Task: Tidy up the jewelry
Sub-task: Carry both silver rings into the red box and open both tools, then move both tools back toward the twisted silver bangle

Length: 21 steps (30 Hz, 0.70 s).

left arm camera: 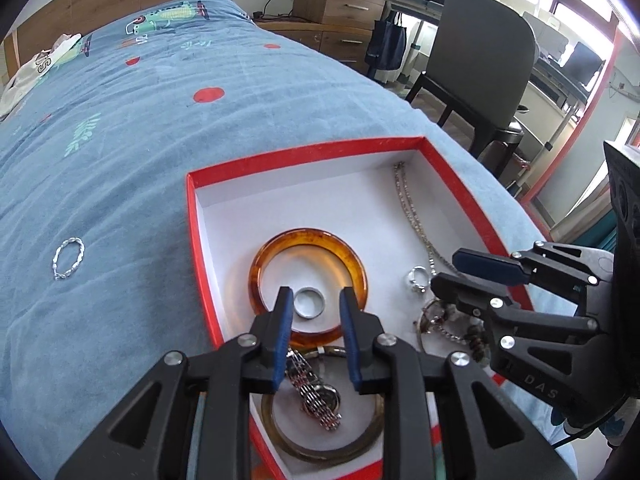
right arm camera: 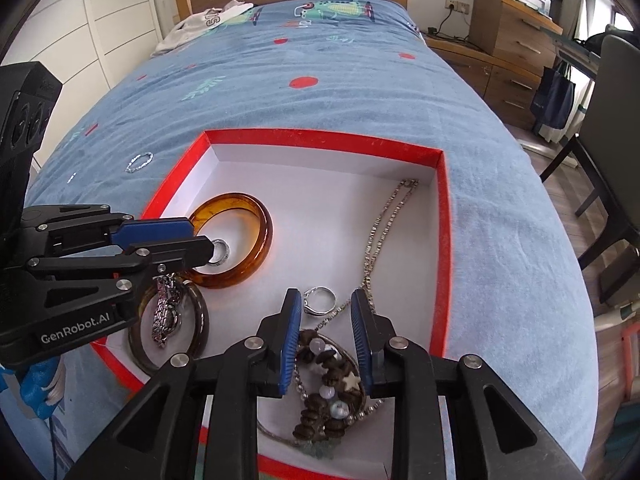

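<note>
A red box (left arm camera: 304, 156) (right arm camera: 320, 136) with a white inside lies on the blue bedspread. It holds an amber bangle (left arm camera: 256, 276) (right arm camera: 264, 232), a watch (left arm camera: 316, 396) inside a dark bangle (right arm camera: 200, 312), a silver chain (right arm camera: 380, 232) and a bead bracelet (right arm camera: 328, 384). My left gripper (left arm camera: 316, 296) (right arm camera: 200, 238) is open. A plain silver ring (left arm camera: 308, 302) lies between its tips inside the amber bangle, untouched. My right gripper (right arm camera: 326, 300) (left arm camera: 448, 270) is open too. An ornate silver ring (right arm camera: 320, 300) (left arm camera: 418, 278) lies loose between its pads on the box floor.
A silver bracelet (left arm camera: 68, 258) (right arm camera: 139, 162) lies on the bedspread left of the box. A pale garment (right arm camera: 204, 20) sits at the headboard. A dark chair (left arm camera: 480, 60) and wooden drawers (right arm camera: 508, 40) stand past the bed's right edge.
</note>
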### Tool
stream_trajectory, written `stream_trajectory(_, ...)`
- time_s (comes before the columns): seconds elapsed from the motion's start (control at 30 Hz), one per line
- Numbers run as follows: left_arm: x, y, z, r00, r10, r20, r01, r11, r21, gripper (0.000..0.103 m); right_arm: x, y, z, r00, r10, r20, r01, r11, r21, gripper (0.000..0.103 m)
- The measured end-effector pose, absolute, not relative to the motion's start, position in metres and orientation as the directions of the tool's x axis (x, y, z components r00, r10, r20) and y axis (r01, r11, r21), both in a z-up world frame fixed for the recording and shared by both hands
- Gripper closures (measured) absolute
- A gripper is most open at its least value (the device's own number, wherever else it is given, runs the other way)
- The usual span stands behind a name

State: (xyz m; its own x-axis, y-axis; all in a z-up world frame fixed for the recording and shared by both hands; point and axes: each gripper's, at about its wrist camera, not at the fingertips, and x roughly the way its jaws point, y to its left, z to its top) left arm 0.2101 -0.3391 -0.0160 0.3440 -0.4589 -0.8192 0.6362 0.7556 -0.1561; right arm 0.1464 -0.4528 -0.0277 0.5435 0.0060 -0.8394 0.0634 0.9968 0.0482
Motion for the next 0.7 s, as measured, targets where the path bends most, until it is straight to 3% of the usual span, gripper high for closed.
stream_trajectory(0.27,0.175,-0.312,0.027,0.398,-0.468,-0.789,0.631,0.764,-0.134,0.075,0.113,-0.445,0.01,0.581,-0.013,-0.814,0.077,0.996,0.039,0.077)
stream_trajectory(0.5,0.13,-0.269,0.068,0.498,-0.423,-0.757,0.585,0.809,-0.067,0.064,0.074,-0.426,0.053,0.627,-0.021,-0.779,0.076,0.997,0.034,0.07)
stream_trajectory(0.7,0.096,-0.234,0.091,0.555,-0.391,-0.734,0.545,0.837,-0.034,0.061,0.041,-0.409,0.081,0.661,-0.028,-0.75,0.081,0.996,0.034,0.067)
